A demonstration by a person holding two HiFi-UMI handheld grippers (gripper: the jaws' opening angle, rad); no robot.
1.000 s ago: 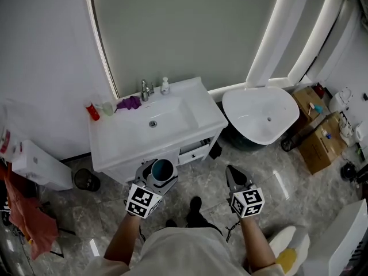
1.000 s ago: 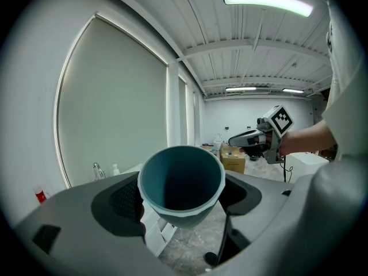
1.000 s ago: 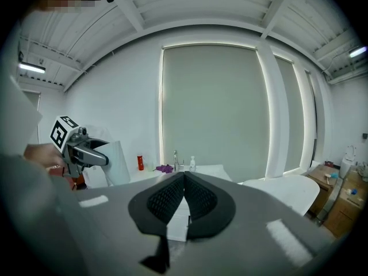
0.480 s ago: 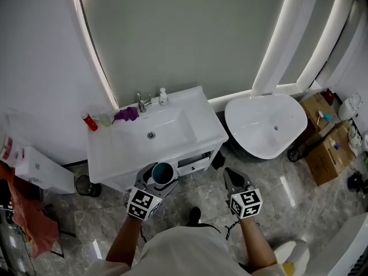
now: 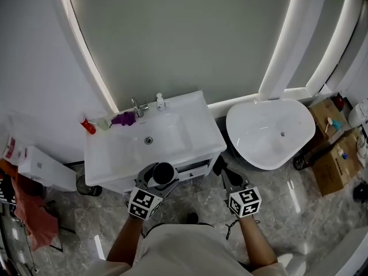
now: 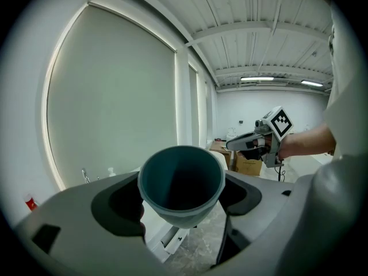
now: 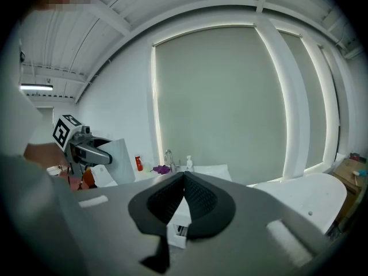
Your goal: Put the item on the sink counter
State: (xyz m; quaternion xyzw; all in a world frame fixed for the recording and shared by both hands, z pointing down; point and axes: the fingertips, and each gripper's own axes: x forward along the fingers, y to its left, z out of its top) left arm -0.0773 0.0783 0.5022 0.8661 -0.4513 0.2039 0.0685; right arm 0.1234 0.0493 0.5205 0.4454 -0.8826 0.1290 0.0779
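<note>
Sink counter (image 5: 109, 157): white, set against the wall below a lit mirror edge. Left gripper (image 5: 163, 175) at the counter's front edge, jaws spread wide and clamped on a teal cup (image 6: 181, 183) (mouth facing the camera, held in air, not on the counter). Right gripper (image 5: 229, 181) alongside, jaws pressed together, nothing between. Faucet (image 5: 137, 107) and purple cloth (image 5: 122, 118) at the counter's back.

A round plastic cup (image 6: 181, 180), teal inside and pale grey outside, sits in the grey left gripper (image 6: 183, 199). Ahead of it the white sink counter (image 5: 112, 161) bears a small red bottle (image 5: 88, 126) and a crumpled purple cloth (image 5: 122, 119). Black-and-white square markers pattern the cube (image 5: 144, 203) on this gripper.
</note>
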